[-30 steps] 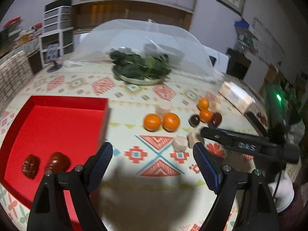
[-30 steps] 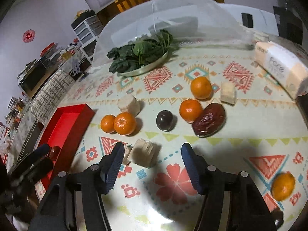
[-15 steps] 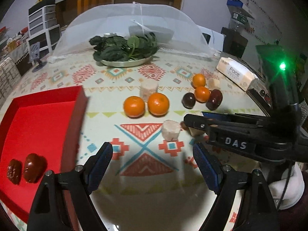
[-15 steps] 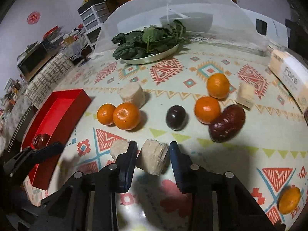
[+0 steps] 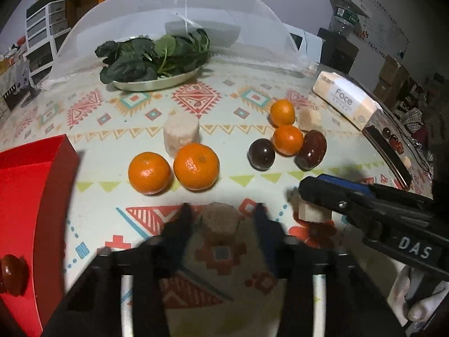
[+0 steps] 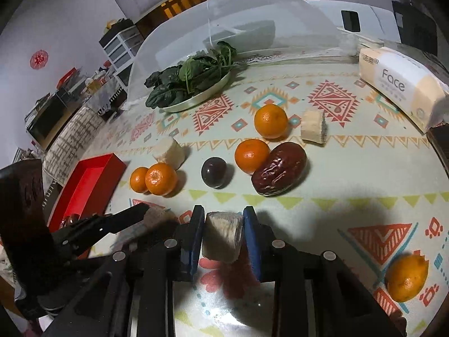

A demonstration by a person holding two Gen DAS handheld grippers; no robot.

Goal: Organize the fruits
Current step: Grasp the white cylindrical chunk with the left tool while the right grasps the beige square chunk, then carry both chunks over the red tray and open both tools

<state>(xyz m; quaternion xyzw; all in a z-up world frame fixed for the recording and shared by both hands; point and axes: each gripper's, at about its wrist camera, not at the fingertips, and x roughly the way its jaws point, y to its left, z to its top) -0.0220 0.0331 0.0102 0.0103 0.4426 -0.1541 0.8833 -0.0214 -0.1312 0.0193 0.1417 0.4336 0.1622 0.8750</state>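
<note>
reading "face" on the tissue pack [image 6: 398,84], "das" on the right gripper [image 5: 322,196].

Left gripper [image 5: 223,219] motion-blurred in own wrist view; contact with pale chunk [image 5: 220,221] between closing jaws unreadable. Red tray [image 5: 28,196], left of chunk, cut off by frame edge. Dark red fruit [image 5: 11,272] in it partly cropped. In right view, second chunk [image 6: 157,216] half hidden behind left gripper's fingers.
</note>
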